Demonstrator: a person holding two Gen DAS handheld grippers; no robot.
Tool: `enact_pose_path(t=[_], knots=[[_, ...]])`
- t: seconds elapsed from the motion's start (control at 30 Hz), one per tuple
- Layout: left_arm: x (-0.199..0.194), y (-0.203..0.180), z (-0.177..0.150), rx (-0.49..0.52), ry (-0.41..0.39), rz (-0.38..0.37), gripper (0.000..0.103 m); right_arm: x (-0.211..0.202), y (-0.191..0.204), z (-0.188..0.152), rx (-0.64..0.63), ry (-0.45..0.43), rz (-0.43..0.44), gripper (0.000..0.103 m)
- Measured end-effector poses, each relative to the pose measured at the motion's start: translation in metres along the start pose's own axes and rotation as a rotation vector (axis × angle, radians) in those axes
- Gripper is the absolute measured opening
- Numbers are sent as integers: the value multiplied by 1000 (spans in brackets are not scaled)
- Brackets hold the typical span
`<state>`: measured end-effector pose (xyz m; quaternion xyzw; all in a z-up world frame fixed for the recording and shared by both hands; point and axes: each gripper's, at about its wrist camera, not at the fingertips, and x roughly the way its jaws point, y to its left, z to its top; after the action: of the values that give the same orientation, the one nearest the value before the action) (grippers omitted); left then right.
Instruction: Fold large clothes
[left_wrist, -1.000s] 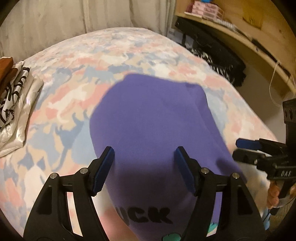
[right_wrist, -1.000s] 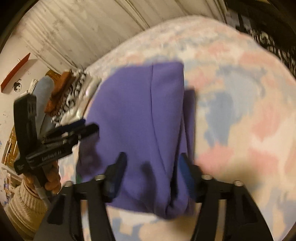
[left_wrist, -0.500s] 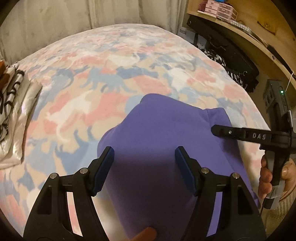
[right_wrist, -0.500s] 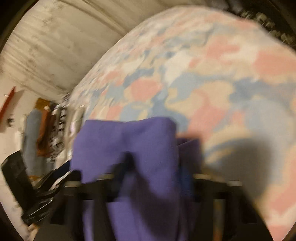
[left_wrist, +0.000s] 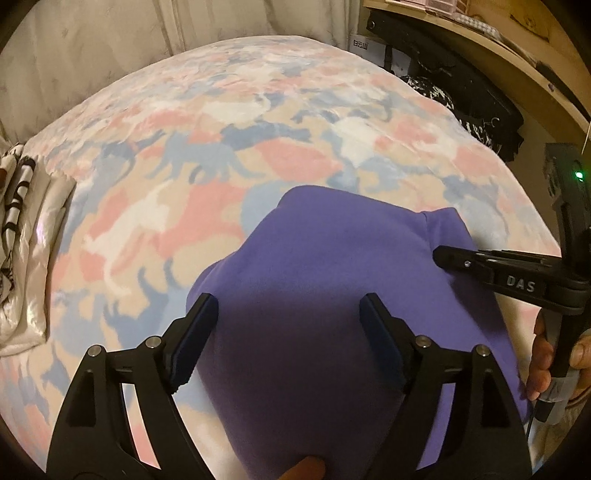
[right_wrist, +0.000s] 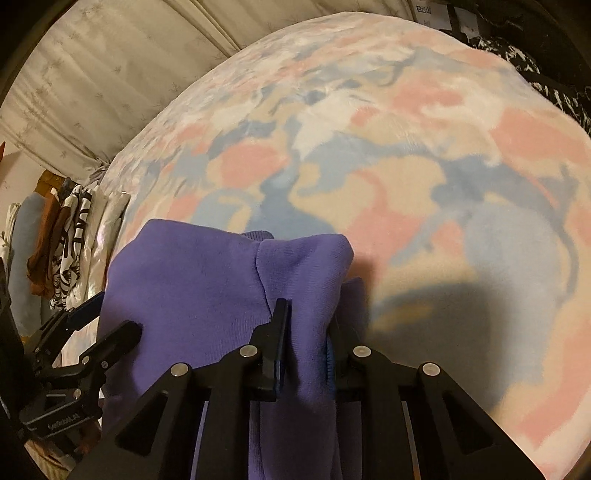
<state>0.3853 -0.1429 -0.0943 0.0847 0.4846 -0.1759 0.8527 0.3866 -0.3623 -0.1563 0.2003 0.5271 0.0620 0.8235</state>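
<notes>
On the bed (left_wrist: 229, 155), the right hand-held gripper (right_wrist: 306, 343) pinches the purple sweatshirt (left_wrist: 325, 295) while the left hand-held gripper (left_wrist: 288, 332), jaws opening, straddles it without pressing.

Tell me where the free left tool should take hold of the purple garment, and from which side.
Grip the purple garment at its left folded edge, coming down from above at that outer side. The right tool is shut on the thick bunched fold at the opposite edge; the left tool, jaws opening, only straddles flat cloth, which offers no ridge to pinch.
</notes>
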Motion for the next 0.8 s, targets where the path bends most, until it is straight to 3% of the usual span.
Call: enact_pose_path(t=[0.13,0.37,0.47,0.53,0.8], knots=[[-10,11,-3,-71,32,-13,80,-32,10,-11,-8,-10,-4,33],[-43,34,-30,-213,115,-71,79,-102,23,-46,-41,-40,21,39],[-67,35,-48,-207,93,-66,79,-129,25,-67,-66,-45,32,54],[-82,32,-62,-188,87,-82,79,-147,29,-83,-87,-53,35,70],[-126,30,-109,-222,71,-181,80,-186,36,-132,-154,-5,69,86]])
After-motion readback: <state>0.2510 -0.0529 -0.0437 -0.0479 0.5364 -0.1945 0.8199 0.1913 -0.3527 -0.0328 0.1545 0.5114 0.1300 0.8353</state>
